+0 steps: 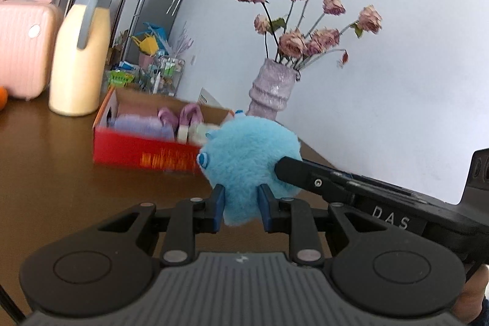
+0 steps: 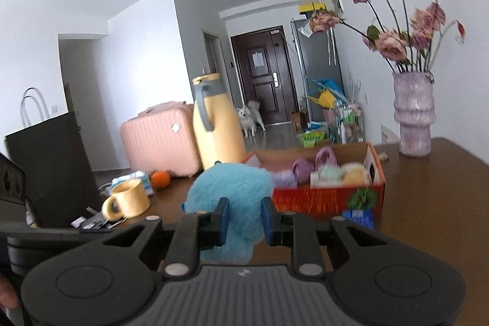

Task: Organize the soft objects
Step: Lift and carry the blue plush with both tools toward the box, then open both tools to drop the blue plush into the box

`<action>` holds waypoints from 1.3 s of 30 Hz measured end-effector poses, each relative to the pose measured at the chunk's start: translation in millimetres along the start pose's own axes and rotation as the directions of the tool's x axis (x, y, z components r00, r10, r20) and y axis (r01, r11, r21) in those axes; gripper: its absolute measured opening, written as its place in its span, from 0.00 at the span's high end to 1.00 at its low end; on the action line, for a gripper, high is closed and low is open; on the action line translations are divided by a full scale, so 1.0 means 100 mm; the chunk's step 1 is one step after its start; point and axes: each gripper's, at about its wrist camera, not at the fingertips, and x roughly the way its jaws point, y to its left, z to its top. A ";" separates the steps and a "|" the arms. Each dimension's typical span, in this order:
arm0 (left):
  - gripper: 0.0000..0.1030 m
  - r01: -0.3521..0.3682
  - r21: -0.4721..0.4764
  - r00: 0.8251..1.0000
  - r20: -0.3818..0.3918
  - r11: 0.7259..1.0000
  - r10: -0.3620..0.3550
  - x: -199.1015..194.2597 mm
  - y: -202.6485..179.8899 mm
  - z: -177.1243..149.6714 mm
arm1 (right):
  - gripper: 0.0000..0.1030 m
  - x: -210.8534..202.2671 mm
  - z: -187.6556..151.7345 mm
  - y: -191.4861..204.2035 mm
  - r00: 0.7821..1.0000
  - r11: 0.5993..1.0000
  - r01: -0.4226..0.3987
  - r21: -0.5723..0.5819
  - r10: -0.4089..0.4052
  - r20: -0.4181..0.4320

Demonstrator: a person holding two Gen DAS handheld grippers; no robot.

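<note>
Both of my hand-held grippers are pinching the same blue plush toy (image 1: 250,155): left hand-held gripper (image 1: 243,208) from below, right hand-held gripper (image 2: 245,217) from its other side, pads sunk into the fur. Toy hangs clear of the table (image 1: 61,173), just short of the red box (image 1: 143,150). Box already holds several soft items: a purple fuzzy piece (image 2: 284,177), pale puffs (image 2: 339,174). My read: mostly done; this toy is left to go over the rim and be let go.
</note>
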 end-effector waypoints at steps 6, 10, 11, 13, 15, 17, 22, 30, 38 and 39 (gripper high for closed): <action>0.77 0.015 0.014 0.999 -0.033 1.000 -0.015 0.86 0.33 0.74 | 0.79 0.90 0.52 -0.42 1.000 0.999 0.014 0.039 -0.014 -0.007; 0.77 -0.024 -0.010 0.997 -0.079 1.000 0.023 1.50 0.64 1.05 | 0.79 1.66 0.67 -0.83 0.994 0.989 -0.012 0.149 0.029 -0.109; 0.77 -0.037 -0.012 0.995 -0.094 0.999 0.036 1.64 0.72 1.07 | 0.80 1.90 0.67 -0.96 0.987 0.983 -0.019 0.183 0.048 -0.152; 0.77 -0.060 -0.008 0.988 -0.140 0.998 0.059 1.96 0.89 1.08 | 0.80 2.28 0.63 -1.17 0.972 0.971 -0.016 0.237 0.070 -0.223; 0.78 -0.085 -0.023 0.975 -0.207 0.996 0.079 2.26 1.06 1.03 | 0.80 2.61 0.55 -1.27 0.947 0.975 0.019 0.224 0.054 -0.315; 0.79 -0.105 0.002 0.962 -0.255 0.994 0.102 2.46 1.11 0.95 | 0.83 2.78 0.48 -1.23 0.934 0.987 0.060 0.149 -0.003 -0.357; 0.78 -0.116 0.044 0.963 -0.241 0.992 0.123 2.43 1.16 0.90 | 0.83 2.92 0.37 -1.10 0.925 0.998 0.055 0.044 -0.034 -0.378; 0.76 -0.193 0.093 0.965 -0.164 0.977 0.207 1.87 1.08 1.06 | 0.82 2.34 0.70 -1.14 0.955 0.998 0.057 0.034 -0.044 -0.292; 0.28 -0.357 0.182 0.934 0.053 0.916 0.354 0.85 0.78 1.03 | 0.55 1.14 0.98 -1.12 0.971 0.983 0.173 -0.062 -0.181 -0.155; 0.20 -0.386 0.191 0.922 0.101 0.903 0.373 0.72 0.72 0.98 | 0.43 0.96 0.97 -1.11 0.973 0.979 0.190 -0.075 -0.198 -0.118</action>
